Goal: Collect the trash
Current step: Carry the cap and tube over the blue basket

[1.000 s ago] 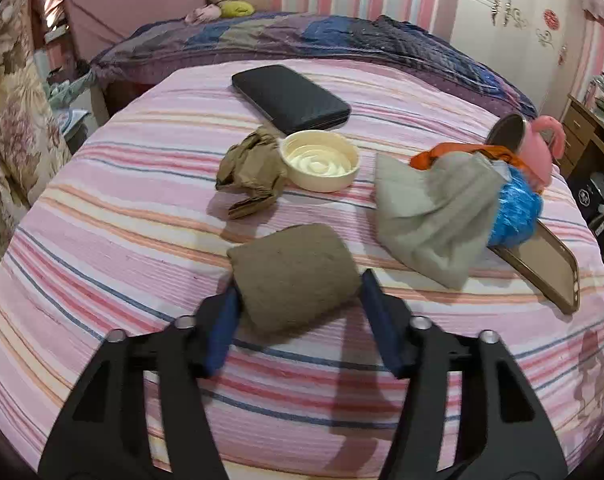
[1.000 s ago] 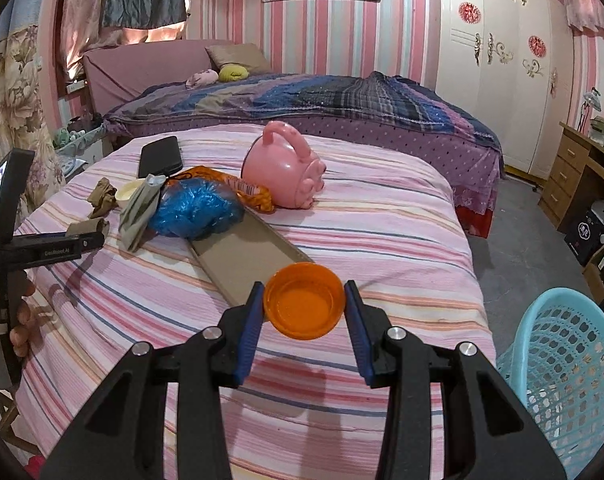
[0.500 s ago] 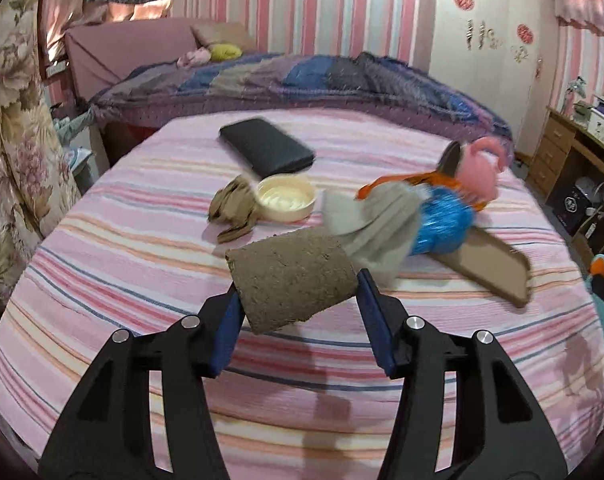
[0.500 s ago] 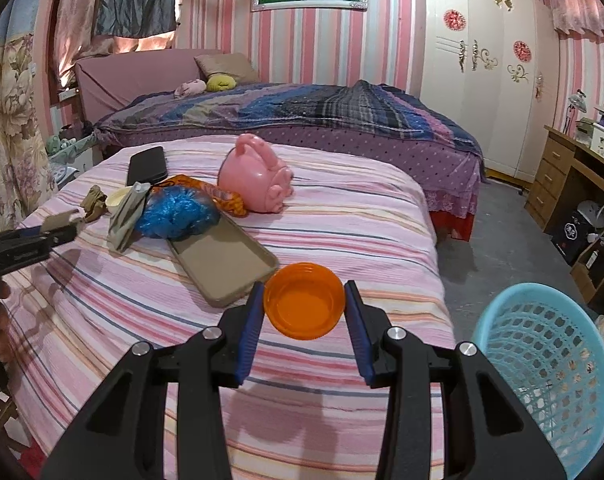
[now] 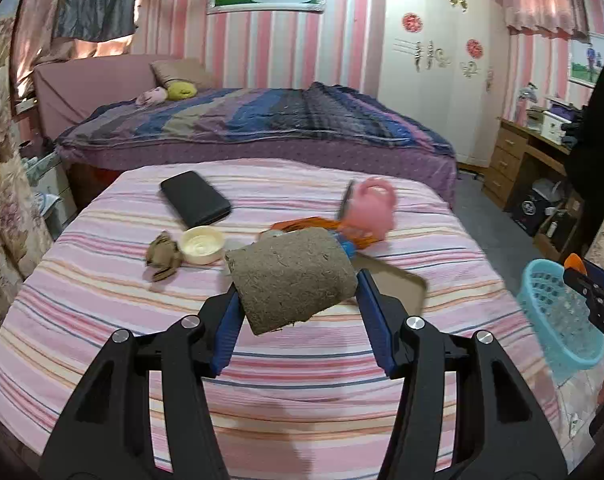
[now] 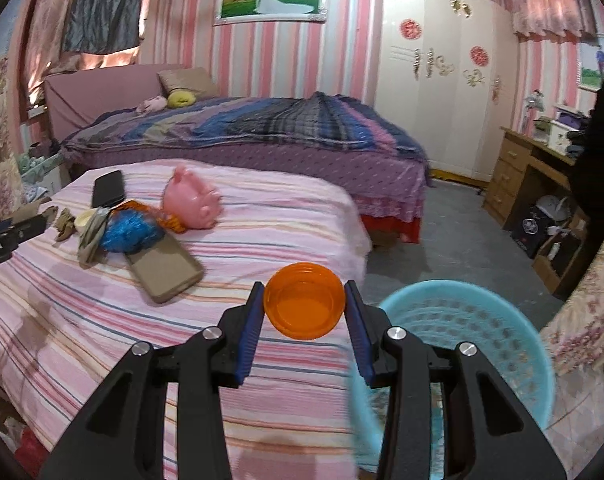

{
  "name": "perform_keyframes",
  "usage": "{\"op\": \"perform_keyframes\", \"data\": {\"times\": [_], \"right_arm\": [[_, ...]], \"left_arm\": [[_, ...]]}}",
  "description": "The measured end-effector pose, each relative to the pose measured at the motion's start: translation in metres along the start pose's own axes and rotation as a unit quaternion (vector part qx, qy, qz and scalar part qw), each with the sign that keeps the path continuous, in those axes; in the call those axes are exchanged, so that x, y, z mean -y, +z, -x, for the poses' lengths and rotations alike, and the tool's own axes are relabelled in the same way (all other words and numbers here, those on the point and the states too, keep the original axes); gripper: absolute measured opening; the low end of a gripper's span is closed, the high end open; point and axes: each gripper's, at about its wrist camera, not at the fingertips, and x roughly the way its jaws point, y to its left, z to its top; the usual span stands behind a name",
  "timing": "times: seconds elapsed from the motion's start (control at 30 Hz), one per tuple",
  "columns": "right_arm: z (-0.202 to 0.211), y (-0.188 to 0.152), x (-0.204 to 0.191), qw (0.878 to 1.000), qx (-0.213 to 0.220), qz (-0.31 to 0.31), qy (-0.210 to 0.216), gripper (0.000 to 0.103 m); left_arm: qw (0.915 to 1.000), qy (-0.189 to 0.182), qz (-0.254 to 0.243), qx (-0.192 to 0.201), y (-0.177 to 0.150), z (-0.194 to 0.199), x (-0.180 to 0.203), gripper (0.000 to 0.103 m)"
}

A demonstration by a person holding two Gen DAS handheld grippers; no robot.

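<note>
Striped bed point(image 5: 102, 320) (pink) bears black case point(image 5: 194, 199), bowl point(image 5: 203, 245).

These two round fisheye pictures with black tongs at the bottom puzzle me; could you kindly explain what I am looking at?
Each picture comes from a camera on a hand-held gripper, looking along its fingers; a person carries one in each hand. The left gripper is shut on a brown fibrous block. The right gripper is shut on an orange cap, beside a blue basket on the floor. On the striped bed lie a pink piggy bank, a black case, a cream lid and a blue tinsel ball.
</note>
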Motion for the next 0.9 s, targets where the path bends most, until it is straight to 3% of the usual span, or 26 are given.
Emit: {"op": "perform_keyframes", "data": {"times": [0.47, 0.9], "right_arm": [[0.034, -0.004, 0.082, 0.996, 0.016, -0.039, -0.082, 0.04], [0.034, -0.037, 0.161, 0.988, -0.003, -0.088, -0.129, 0.04]], "left_arm": [[0.9962, -0.08, -0.034, -0.006, 0.003, -0.012, 0.081, 0.053], [0.983, -0.16, -0.089, -0.016, -0.006, -0.035, 0.195, 0.053]]}}
